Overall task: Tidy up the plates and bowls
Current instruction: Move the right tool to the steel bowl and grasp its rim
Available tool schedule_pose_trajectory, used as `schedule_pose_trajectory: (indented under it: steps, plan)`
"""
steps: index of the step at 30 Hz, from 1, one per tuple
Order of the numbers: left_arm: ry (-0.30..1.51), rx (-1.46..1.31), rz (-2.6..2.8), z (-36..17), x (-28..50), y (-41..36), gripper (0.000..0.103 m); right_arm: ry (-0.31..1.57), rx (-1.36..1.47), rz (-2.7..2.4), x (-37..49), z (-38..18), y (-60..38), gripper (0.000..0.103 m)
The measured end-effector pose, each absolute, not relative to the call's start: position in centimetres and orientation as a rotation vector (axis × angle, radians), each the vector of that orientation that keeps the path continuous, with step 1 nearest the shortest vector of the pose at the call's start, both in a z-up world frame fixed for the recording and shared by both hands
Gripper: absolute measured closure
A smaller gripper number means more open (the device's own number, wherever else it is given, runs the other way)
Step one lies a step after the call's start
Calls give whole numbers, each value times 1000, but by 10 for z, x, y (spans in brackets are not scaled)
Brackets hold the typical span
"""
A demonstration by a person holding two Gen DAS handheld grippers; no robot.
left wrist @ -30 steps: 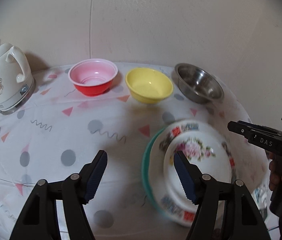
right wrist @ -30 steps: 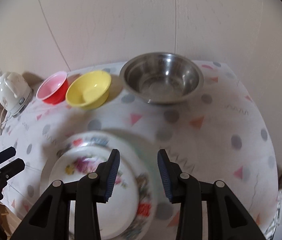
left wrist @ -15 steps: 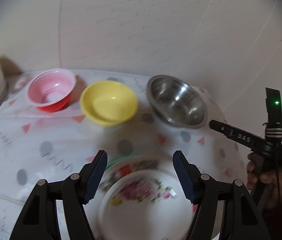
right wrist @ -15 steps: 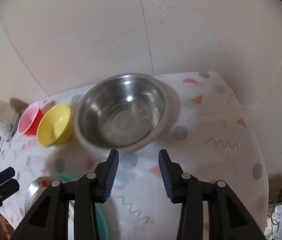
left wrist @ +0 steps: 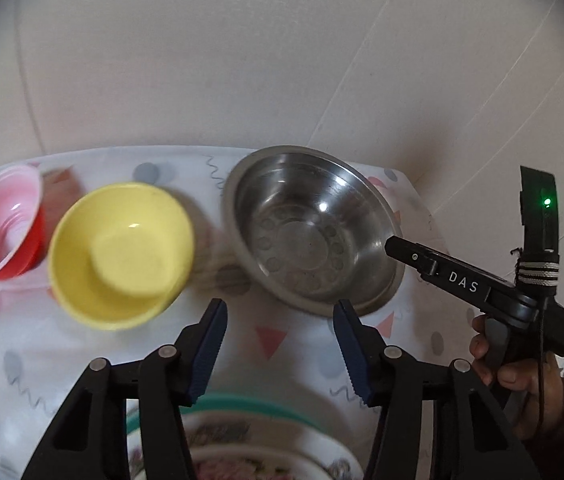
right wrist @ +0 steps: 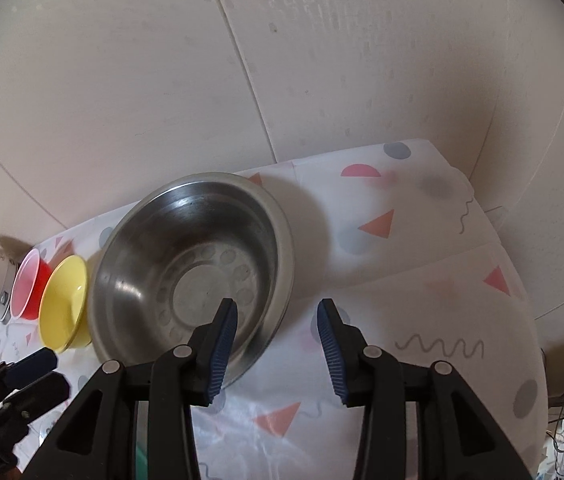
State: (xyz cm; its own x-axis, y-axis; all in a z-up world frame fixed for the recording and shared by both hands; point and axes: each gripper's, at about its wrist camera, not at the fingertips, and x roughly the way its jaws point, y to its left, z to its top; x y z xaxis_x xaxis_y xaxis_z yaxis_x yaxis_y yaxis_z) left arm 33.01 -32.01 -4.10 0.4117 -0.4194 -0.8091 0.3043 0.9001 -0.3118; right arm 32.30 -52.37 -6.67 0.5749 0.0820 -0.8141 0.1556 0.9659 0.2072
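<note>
The table (right wrist: 422,280), under a patterned cloth, carries a steel bowl (right wrist: 190,276) at its far edge by the wall, a yellow bowl (left wrist: 122,252) beside it, then a red bowl (left wrist: 2,224). Stacked plates (left wrist: 242,440) lie nearest. The right gripper (right wrist: 278,312) hangs spread across the steel bowl's rim, not touching. The left gripper (left wrist: 280,312), jaws just narrowing, holds nothing.

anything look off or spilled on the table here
Nothing stands out. The red bowl, yellow bowl and steel bowl sit upright and empty in a row; no spills or damage show.
</note>
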Motion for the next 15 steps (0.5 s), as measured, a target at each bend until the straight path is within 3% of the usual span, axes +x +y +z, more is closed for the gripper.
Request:
schedule_pose_trajectory:
  steps: [8,10,15]
  plan:
    - [1105,-158,-460,-66,359,-331,55,991,276,-31,340,-83,-529,61]
    - [1122,-180,-465,-70,363,-331,65,990,270,-28,342,-85,-528,69]
    - [1124,-217,-502,-75,368,-333,73,993,254,-17,342,-89,-525,82]
